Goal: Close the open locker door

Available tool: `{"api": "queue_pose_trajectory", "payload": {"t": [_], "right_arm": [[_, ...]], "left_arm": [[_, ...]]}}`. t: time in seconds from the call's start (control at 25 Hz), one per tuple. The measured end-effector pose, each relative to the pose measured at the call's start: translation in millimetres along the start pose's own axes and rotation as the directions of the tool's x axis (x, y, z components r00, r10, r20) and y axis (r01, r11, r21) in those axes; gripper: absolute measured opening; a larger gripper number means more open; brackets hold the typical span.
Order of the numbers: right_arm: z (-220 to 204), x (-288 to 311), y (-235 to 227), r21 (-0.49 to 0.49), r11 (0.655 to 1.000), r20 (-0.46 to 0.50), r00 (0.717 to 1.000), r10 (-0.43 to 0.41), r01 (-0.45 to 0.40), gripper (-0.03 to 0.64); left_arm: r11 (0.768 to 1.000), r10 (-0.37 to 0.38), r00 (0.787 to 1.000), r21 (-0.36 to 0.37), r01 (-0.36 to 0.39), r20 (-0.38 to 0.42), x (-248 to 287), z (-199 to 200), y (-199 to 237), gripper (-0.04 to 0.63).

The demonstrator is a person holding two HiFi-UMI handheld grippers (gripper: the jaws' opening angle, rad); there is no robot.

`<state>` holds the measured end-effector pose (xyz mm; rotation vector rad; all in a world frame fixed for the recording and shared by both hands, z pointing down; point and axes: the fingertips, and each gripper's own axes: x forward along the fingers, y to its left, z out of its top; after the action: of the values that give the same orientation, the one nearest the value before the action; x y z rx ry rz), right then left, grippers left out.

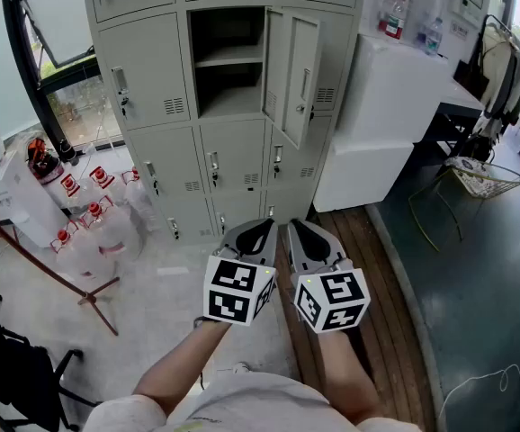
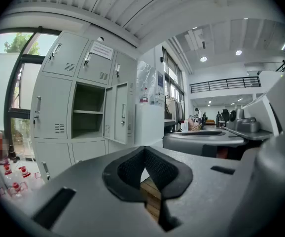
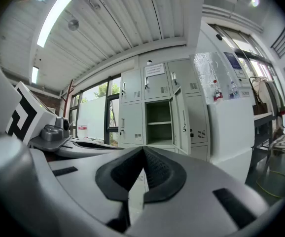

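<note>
**newbie_q:** Since both claws are parked low in the frame, how would you actually shut that thing?

**lockerguy:** Starting near: the left claw (image 1: 258, 230) and right claw (image 1: 301, 232) sit side by side at bottom centre. Both are pinched fully together with nothing in them. I'd leave them that way, since you don't need a grip here and a closed claw makes a decent pusher.

**newbie_q:** Push where, though?

**lockerguy:** The locker door (image 1: 293, 75) hangs open at upper centre, swung out on the right side of its open compartment (image 1: 228, 61). My guess is the right claw has the easier line. Press out by the free edge near the handle, not by the hinge, and sweep it back toward the opening. Ease off at the end so it doesn't bounce.

**newbie_q:** Close enough yet?

**lockerguy:** Nope, they're well apart, with a whole stretch of floor (image 1: 179, 277) between. You'd have to step in first.
</note>
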<state>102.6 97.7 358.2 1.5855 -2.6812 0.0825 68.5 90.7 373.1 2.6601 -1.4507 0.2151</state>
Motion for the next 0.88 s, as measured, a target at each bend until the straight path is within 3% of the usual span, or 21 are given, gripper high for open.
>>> {"api": "queue_pose_trajectory", "payload": {"t": [0.88], "right_arm": [[2.0,26.1,18.8,0.026,0.999,0.018,0.999,-0.027,0.027,0.003]], "left_arm": [[1.000,-0.024,1.000,-0.016,0.024,0.004,-6.1,-1.7,37.2,0.006]]}}
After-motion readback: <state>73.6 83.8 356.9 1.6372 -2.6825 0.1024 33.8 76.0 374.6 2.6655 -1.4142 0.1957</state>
